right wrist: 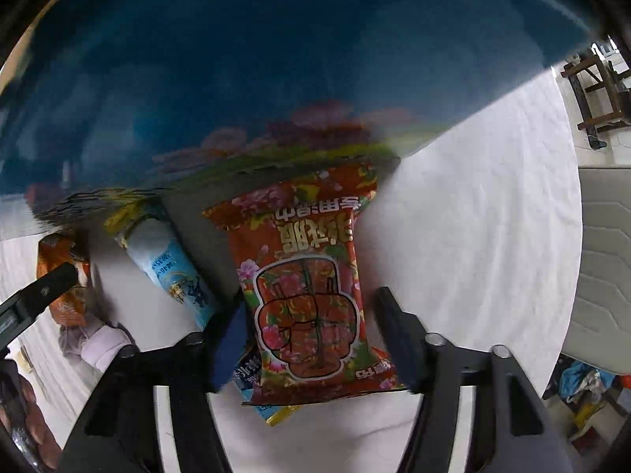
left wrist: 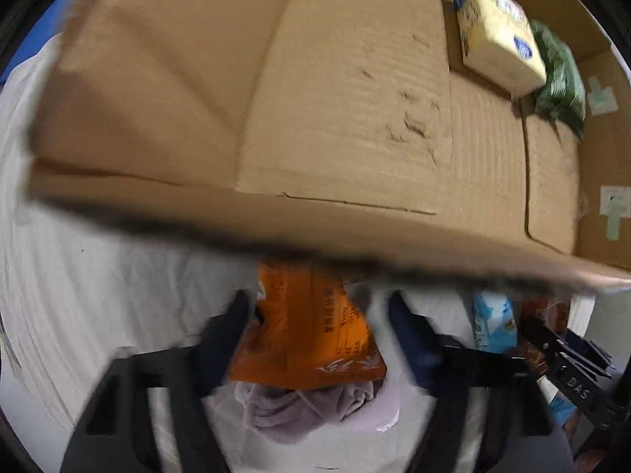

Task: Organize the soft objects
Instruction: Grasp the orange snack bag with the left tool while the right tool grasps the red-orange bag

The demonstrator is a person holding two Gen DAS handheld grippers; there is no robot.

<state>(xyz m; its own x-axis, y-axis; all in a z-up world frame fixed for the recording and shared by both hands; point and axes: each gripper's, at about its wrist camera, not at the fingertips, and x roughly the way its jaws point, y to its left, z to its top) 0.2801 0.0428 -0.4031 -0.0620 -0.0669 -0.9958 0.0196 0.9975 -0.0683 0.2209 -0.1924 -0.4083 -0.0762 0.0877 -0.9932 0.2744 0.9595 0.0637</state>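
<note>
In the left wrist view, my left gripper (left wrist: 319,315) is open, its fingers on either side of an orange packet (left wrist: 311,327) lying on a lilac cloth (left wrist: 311,410) on the white sheet. Just beyond is an open cardboard box (left wrist: 355,118) holding a yellow tissue pack (left wrist: 499,33) and a green cloth (left wrist: 560,75) at its far right corner. In the right wrist view, my right gripper (right wrist: 311,307) is open around a red flowered packet (right wrist: 307,283). A light blue packet (right wrist: 173,268) lies to its left. The orange packet (right wrist: 63,276) and the lilac cloth (right wrist: 94,343) show at far left.
A shiny blue surface (right wrist: 276,59) fills the upper part of the right wrist view, blurred. The white sheet (right wrist: 473,216) extends to the right. A grey padded surface (right wrist: 603,268) and wooden furniture (right wrist: 599,90) lie beyond it. The right gripper (left wrist: 568,358) shows at the right of the left wrist view.
</note>
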